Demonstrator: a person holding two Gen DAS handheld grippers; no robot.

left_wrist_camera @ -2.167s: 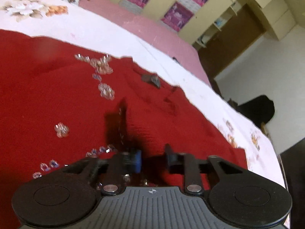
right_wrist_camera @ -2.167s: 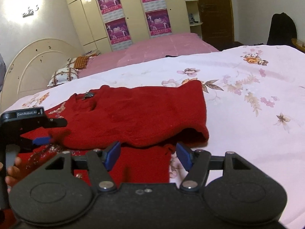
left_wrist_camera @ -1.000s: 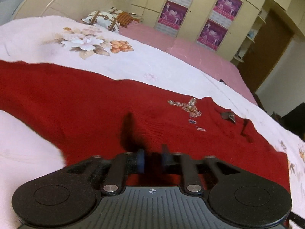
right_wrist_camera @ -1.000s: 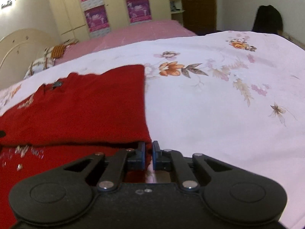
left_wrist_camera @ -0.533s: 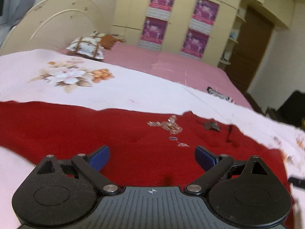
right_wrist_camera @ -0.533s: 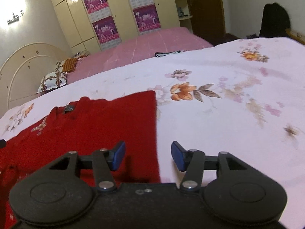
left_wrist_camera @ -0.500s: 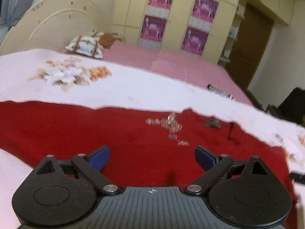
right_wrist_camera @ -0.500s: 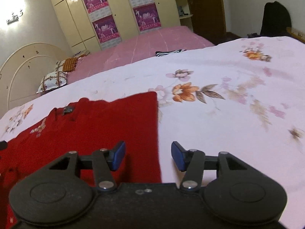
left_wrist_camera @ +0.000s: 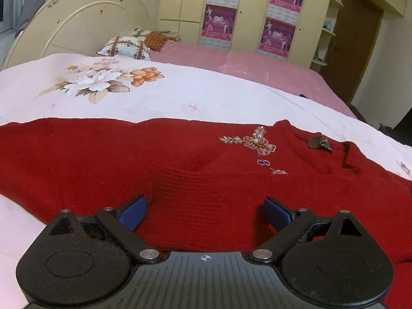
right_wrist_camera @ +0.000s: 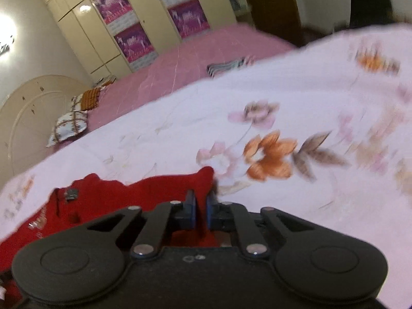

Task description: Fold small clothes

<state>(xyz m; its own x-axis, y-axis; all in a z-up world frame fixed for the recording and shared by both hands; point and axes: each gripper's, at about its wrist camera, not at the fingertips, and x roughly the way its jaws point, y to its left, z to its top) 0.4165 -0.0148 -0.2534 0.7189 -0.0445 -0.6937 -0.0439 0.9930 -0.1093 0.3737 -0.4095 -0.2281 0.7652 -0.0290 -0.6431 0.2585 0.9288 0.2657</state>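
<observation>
Red knitted sweater (left_wrist_camera: 180, 159) with a beaded motif lies flat across the white floral bedsheet (left_wrist_camera: 154, 95), its far edge straight. Left gripper (left_wrist_camera: 204, 212) hovers over the near hem, jaws spread wide, nothing between. Right gripper (right_wrist_camera: 200, 212) pinches the sweater's corner beside open bare sheet

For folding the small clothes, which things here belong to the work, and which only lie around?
Belong to the work:
- red sweater
- left hand-held gripper, open above the sweater
- right hand-held gripper, shut at the sweater's edge

Only lying around:
- floral bedspread
- patterned pillow
- striped cloth on the pink bed
- posters
</observation>
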